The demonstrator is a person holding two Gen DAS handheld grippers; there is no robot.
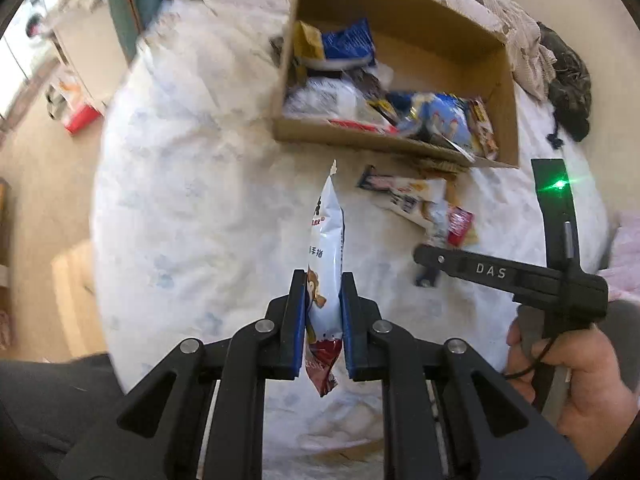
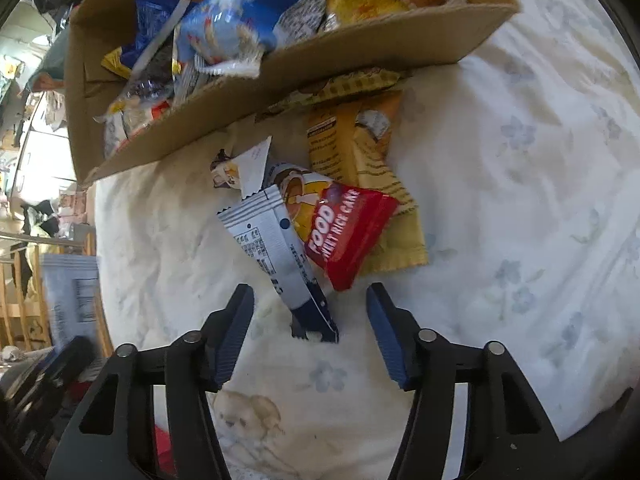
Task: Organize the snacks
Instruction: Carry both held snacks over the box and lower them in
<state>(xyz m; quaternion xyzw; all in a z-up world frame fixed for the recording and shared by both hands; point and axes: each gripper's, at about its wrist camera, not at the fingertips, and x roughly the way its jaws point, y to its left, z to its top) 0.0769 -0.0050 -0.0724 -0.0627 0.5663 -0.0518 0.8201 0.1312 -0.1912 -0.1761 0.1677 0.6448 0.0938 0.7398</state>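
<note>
My left gripper is shut on a white snack packet with a brown cartoon and red bottom, held upright above the bed. A cardboard box with several snack packets stands beyond it; it also shows in the right wrist view. My right gripper is open just above a small pile of packets: a white and navy packet, a red rice cake packet and yellow packets. The white and navy packet's end lies between the jaws. The right gripper also shows in the left wrist view.
The bed has a white floral quilt. A crumpled blanket and dark cloth lie behind the box. Floor and furniture are to the left of the bed.
</note>
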